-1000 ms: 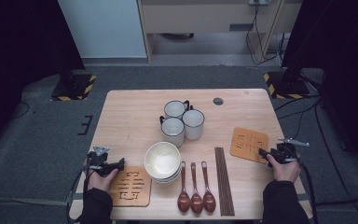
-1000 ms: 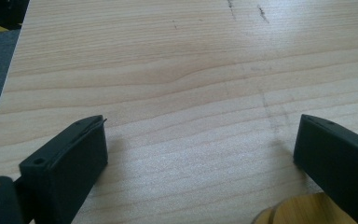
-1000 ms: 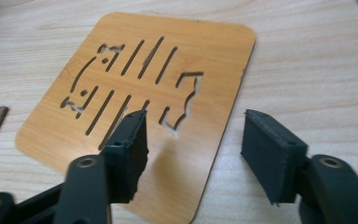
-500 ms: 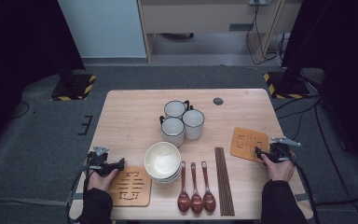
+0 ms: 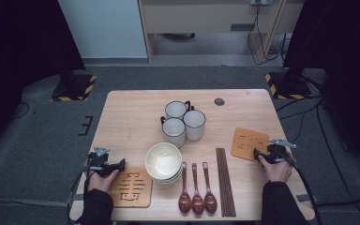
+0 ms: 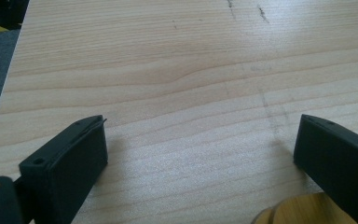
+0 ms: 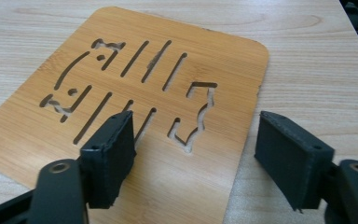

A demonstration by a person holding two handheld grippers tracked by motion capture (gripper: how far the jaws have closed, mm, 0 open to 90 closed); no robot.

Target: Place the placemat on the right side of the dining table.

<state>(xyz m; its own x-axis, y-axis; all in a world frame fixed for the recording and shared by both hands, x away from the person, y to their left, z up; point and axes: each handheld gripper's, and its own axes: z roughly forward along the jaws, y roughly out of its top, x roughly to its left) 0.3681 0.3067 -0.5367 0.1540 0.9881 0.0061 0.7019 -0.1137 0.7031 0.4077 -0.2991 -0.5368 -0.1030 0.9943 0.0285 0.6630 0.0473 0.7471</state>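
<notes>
Left gripper point(image 5: 120, 164) rests at the table point(image 5: 131, 117) edge, jaws wide apart over bare wood, touching the left mat point(image 5: 132, 187). Bowls point(image 5: 163, 161), spoons point(image 5: 197, 192) and chopsticks point(image 5: 225, 180) lie between. Right gripper point(image 5: 256, 152): jaws have just been opening, now spread over the right mat's point(image 7: 168, 93) near edge, not pressing it. Cut-out characters unreadable.

Round wooden thing point(image 6: 293, 211) cut off at the bottom edge in the left gripper view, person's arms point(image 5: 278, 201) cut off below, small dark spot point(image 5: 219, 101) on tabletop too small to tell.
</notes>
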